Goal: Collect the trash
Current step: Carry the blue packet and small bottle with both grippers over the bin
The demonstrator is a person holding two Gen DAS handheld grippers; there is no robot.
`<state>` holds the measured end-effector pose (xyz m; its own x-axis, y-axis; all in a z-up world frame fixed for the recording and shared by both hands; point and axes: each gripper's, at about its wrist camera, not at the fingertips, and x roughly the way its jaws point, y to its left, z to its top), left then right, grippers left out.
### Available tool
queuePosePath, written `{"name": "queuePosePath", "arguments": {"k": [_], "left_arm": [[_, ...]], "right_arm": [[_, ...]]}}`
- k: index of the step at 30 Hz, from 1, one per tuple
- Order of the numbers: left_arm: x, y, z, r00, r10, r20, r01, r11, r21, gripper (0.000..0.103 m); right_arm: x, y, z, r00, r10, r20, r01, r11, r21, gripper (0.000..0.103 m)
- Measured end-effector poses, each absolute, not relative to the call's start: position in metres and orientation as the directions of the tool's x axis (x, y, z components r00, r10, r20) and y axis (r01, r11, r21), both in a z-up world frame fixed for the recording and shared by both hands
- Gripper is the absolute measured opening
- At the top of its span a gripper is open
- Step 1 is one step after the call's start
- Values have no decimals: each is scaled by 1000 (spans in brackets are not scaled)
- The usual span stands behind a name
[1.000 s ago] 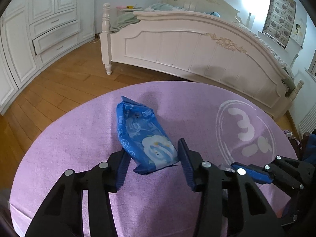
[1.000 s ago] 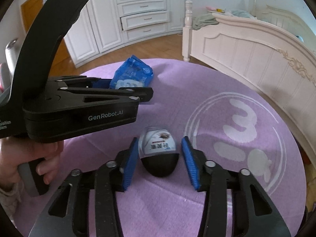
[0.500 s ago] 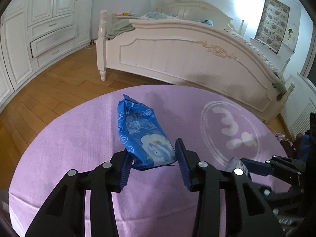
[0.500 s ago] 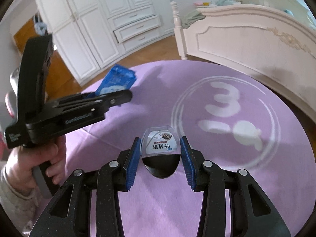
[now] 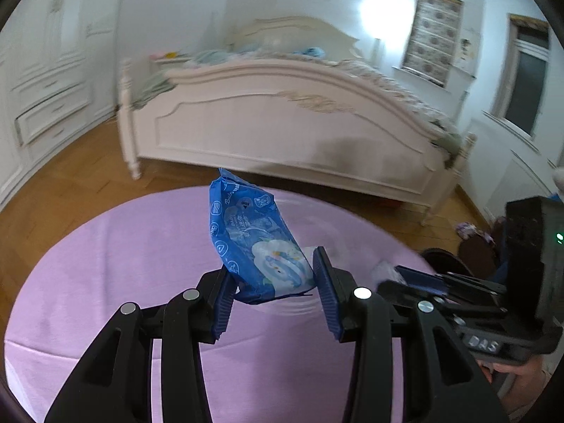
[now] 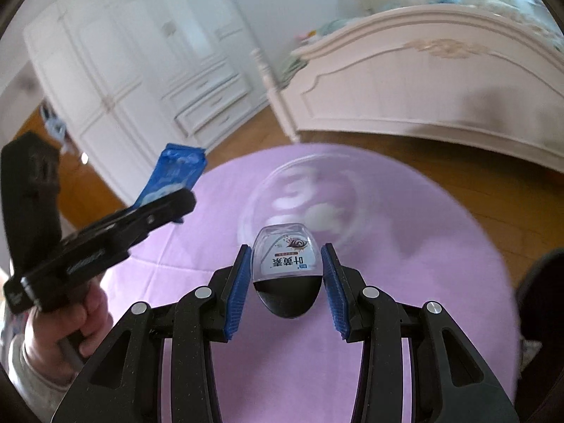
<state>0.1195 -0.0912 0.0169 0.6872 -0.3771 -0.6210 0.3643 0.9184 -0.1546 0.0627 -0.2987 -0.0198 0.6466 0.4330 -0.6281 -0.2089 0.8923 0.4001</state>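
Basically both loads are off the surface. Left hand-held gripper pinches a blue wipes pack by its lower end, pack tilted up and away, above the round counter. Right hand-held gripper pinches a small clear-and-black bottle with a printed label, held over the counter too. Counter has a lilac cloth, creased, with a pale ring print and a "3" in it, blurred in the right wrist view. Room: herringbone wood floor, cream bed with carved footboard just behind the counter, bedding piled on top. White wardrobe with drawers on the left wall. Bright lamp glare and a patterned hanging on the far wall. A hand in a light sleeve grips the left handle.
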Motion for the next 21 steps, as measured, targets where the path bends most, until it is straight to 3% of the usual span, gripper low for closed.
{"name": "queuePosePath", "arguments": {"k": [9,21], "left_arm": [[103,-192,23,622,-486,-614,527,840,-131,42],[79,-316,-2,480,-565,-671,690,715,-108,42]], "right_arm": [[25,-405,-15,736,327,-593,-44,897,440,41],[-16,-522,-47,774,192,-603,165,859,485,41]]}}
